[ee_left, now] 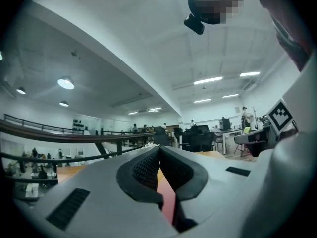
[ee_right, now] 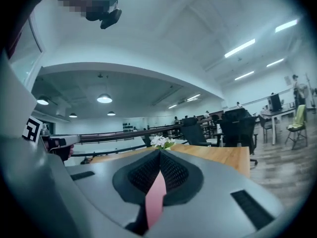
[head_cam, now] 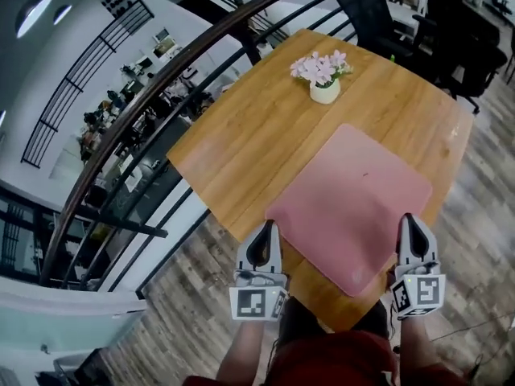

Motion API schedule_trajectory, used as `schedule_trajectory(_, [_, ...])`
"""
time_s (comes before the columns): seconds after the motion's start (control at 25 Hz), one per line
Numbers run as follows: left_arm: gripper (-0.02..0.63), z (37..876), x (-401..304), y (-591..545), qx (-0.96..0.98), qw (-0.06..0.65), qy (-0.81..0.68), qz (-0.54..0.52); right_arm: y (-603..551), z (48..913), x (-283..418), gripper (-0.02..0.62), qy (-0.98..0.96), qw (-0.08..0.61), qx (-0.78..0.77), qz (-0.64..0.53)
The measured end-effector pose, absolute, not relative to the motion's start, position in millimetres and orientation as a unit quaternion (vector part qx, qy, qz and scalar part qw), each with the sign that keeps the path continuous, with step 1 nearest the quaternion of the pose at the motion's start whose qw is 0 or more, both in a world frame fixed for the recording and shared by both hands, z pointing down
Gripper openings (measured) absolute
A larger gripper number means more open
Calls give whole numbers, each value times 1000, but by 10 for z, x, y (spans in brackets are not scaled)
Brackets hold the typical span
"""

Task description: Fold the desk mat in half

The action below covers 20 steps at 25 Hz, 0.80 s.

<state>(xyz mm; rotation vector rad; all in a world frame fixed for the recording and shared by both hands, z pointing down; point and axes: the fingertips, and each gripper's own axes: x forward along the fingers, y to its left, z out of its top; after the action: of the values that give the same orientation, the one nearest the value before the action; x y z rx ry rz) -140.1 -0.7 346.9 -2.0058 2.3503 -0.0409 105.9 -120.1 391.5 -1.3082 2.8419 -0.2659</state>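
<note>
A pink desk mat (head_cam: 350, 199) lies flat on the wooden table (head_cam: 241, 143), one corner pointing toward me. My left gripper (head_cam: 265, 227) is at the mat's near left corner and my right gripper (head_cam: 408, 218) at its near right edge. The left gripper view has the left gripper (ee_left: 159, 157) with its dark pads together and a strip of pink mat (ee_left: 168, 200) pinched between them. In the right gripper view, the right gripper (ee_right: 159, 162) is likewise shut on a pink strip of mat (ee_right: 156, 197). The gripped corners are hidden under the jaws in the head view.
A small white pot of pink flowers (head_cam: 323, 75) stands on the table beyond the mat, also in sight as flowers (ee_right: 161, 141) past the right jaws. A dark railing (head_cam: 161, 79) runs along the table's left side. Office chairs (head_cam: 366, 6) stand behind the far edge.
</note>
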Motion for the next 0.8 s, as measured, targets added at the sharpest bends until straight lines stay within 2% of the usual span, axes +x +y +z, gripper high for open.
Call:
schedule_trajectory(0.36, [18,3483,-1654,-57,-752,38,658,-16,-476,3930,1060,9,837,2,-540,-89])
schedule_trajectory(0.8, [18,3547,-1631,119,-821,50,568,-18,279,3851,1107,9,789,-4,-611,-66])
